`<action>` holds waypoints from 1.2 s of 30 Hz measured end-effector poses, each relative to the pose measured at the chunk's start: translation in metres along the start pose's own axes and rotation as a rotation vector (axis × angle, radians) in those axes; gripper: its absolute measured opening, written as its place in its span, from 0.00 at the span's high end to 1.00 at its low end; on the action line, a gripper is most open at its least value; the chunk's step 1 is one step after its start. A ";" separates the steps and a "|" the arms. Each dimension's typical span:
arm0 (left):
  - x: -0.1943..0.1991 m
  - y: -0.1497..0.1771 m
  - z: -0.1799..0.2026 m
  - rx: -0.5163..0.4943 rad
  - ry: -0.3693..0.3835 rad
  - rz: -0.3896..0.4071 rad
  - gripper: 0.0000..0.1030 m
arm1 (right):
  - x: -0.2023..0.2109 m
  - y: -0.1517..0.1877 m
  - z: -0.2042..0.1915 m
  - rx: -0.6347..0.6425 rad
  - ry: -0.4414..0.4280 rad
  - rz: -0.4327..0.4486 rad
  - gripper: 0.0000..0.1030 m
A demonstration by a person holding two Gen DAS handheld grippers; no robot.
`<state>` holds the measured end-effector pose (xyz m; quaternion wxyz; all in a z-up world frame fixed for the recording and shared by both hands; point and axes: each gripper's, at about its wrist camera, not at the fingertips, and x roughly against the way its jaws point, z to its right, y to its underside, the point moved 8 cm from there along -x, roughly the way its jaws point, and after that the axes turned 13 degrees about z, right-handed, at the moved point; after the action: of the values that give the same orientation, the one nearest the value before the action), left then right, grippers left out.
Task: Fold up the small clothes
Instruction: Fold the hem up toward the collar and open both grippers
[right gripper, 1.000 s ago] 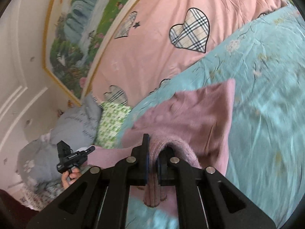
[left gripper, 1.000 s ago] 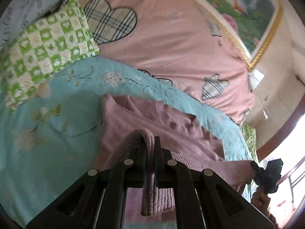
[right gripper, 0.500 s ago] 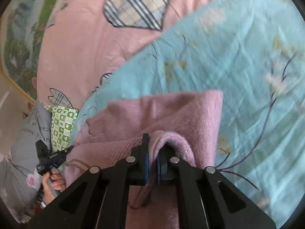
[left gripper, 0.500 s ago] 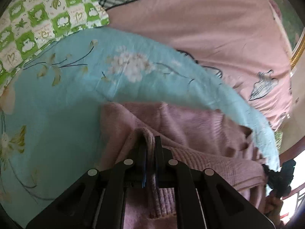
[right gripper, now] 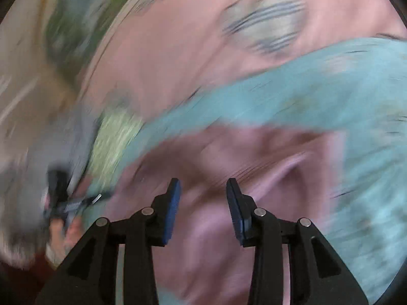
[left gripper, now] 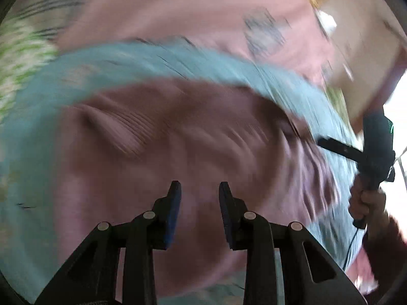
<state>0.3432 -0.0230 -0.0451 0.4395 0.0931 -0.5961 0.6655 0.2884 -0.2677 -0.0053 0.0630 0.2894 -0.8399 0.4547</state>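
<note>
A mauve knit sweater (left gripper: 178, 137) lies folded over on the light blue floral sheet (left gripper: 152, 58); both views are blurred by motion. My left gripper (left gripper: 199, 193) is open and empty just above the sweater's near part. My right gripper (right gripper: 203, 190) is open and empty above the same sweater (right gripper: 254, 157). The right gripper with the hand holding it shows at the right of the left wrist view (left gripper: 374, 150). The left one shows at the left of the right wrist view (right gripper: 61, 198).
A pink quilt with plaid hearts (left gripper: 178, 7) lies behind the blue sheet (right gripper: 318, 81). A green checked pillow (left gripper: 17, 58) lies at the left. A framed landscape picture (right gripper: 81, 17) hangs on the wall behind the bed.
Both grippers have opened and let go of the sweater's edge, which now lies folded over on itself. Both have pulled back a little and are moving fast.
</note>
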 end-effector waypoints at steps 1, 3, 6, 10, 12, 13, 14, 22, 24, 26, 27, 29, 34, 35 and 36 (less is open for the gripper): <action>-0.015 0.006 0.013 -0.038 0.011 -0.039 0.71 | -0.008 0.010 -0.014 0.042 -0.013 -0.036 0.61; -0.037 0.007 0.018 -0.090 -0.014 -0.069 0.69 | -0.032 0.034 -0.041 0.117 -0.067 -0.156 0.61; -0.065 -0.009 0.003 -0.090 -0.055 -0.087 0.72 | -0.067 0.056 -0.028 0.180 0.002 -0.295 0.65; -0.078 -0.054 -0.057 -0.052 -0.172 0.004 0.78 | -0.080 0.019 0.042 0.066 0.117 -0.204 0.73; -0.082 -0.071 -0.102 -0.012 -0.329 0.043 0.79 | -0.074 -0.002 0.079 -0.007 0.229 -0.133 0.73; -0.082 -0.076 -0.117 0.010 -0.369 0.056 0.83 | -0.068 -0.014 0.104 -0.072 0.284 -0.082 0.81; -0.081 -0.081 -0.133 0.062 -0.350 0.081 0.86 | -0.065 -0.020 0.115 -0.122 0.276 -0.052 0.85; -0.038 -0.067 -0.111 0.141 -0.323 0.139 0.81 | -0.017 -0.037 0.112 -0.184 0.344 0.111 0.79; -0.017 -0.057 -0.090 0.130 -0.265 0.144 0.80 | -0.010 -0.028 0.084 -0.160 0.292 0.101 0.73; -0.002 -0.038 -0.059 0.113 -0.215 0.137 0.72 | -0.003 -0.016 0.056 -0.132 0.249 0.075 0.68; -0.002 -0.032 -0.048 0.110 -0.201 0.134 0.70 | -0.001 -0.009 0.046 -0.117 0.240 0.061 0.67; 0.004 -0.010 -0.032 0.113 -0.174 0.111 0.69 | -0.003 0.011 0.024 -0.085 0.202 0.018 0.67; 0.015 0.046 -0.036 0.195 -0.208 0.032 0.69 | 0.005 0.055 0.010 0.007 0.223 -0.097 0.60; 0.017 0.053 -0.040 0.210 -0.210 0.022 0.69 | 0.010 0.063 0.013 0.017 0.244 -0.117 0.60; 0.018 0.058 -0.043 0.217 -0.216 0.017 0.69 | 0.015 0.070 0.017 0.024 0.266 -0.135 0.60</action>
<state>0.3096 0.0283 -0.0861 0.3546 0.2060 -0.5652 0.7158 0.2405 -0.2582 -0.0609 0.2006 0.2832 -0.7974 0.4937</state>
